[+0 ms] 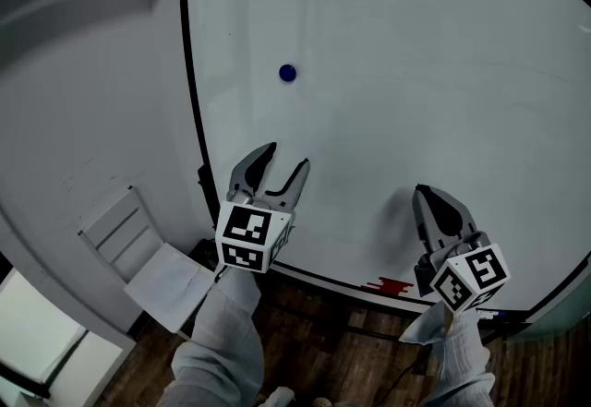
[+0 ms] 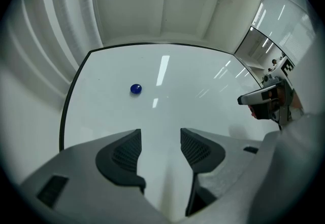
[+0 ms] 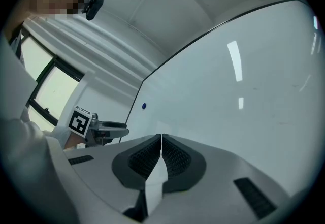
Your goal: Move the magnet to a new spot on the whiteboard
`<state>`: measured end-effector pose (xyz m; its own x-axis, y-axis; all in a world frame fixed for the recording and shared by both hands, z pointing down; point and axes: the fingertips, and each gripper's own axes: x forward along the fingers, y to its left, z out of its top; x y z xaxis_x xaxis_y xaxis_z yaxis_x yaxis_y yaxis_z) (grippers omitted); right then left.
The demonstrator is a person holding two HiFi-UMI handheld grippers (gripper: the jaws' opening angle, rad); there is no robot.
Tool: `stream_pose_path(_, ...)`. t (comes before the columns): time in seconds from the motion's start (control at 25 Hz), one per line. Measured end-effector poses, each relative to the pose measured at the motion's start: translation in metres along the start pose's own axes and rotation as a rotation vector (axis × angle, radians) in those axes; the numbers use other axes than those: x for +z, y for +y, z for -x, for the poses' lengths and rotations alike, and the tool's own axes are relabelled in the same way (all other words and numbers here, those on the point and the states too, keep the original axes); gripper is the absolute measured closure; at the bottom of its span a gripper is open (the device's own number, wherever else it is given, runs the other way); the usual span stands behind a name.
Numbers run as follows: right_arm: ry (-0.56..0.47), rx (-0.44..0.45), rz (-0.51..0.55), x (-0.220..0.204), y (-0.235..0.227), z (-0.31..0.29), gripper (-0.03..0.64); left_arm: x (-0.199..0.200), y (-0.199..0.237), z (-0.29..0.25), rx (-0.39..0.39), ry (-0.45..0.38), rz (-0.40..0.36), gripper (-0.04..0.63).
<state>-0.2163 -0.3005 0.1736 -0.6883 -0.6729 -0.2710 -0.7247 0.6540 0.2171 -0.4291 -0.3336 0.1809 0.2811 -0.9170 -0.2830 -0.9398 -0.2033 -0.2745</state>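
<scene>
two grippers raised: left gripper (image 1: 286, 156) spread and empty, well below the blue magnet (image 1: 287, 73) on the whiteboard (image 1: 416, 73), right gripper (image 1: 421, 191) pressed together on nothing; approach step, i'd say, next reaching up to pinch it.

White slatted panel (image 1: 138, 244) sits low & left of left fingers (image 1: 258, 165), w/ bright window (image 1: 32, 341) farther left. Dark wood floor (image 1: 342, 341) below both pairs. Red patch (image 1: 389, 286) just below-left of right fingers (image 1: 440, 211). Grey wall (image 1: 83, 73) up-left.
</scene>
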Motion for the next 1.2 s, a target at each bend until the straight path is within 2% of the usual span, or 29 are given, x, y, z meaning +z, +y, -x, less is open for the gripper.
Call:
stream_pose_path(0.4, 0.049, 0.013, -0.077, -0.04, 0.016, 0.029, 0.586, -0.042, -0.046, 0.022, -0.089, 0.062, 0.085, 0.357)
stream_pose_path(0.88, 0.112, -0.053, -0.185, -0.096, 0.03, 0.068, 0.586, -0.114, -0.092, 0.064, -0.13, 0.191, 0.222, 0.36)
stream_pose_path(1.2, 0.205, -0.113, -0.189, -0.143, 0.045, 0.088, 0.586, -0.145, -0.117, 0.09, -0.152, 0.254, 0.275, 0.478)
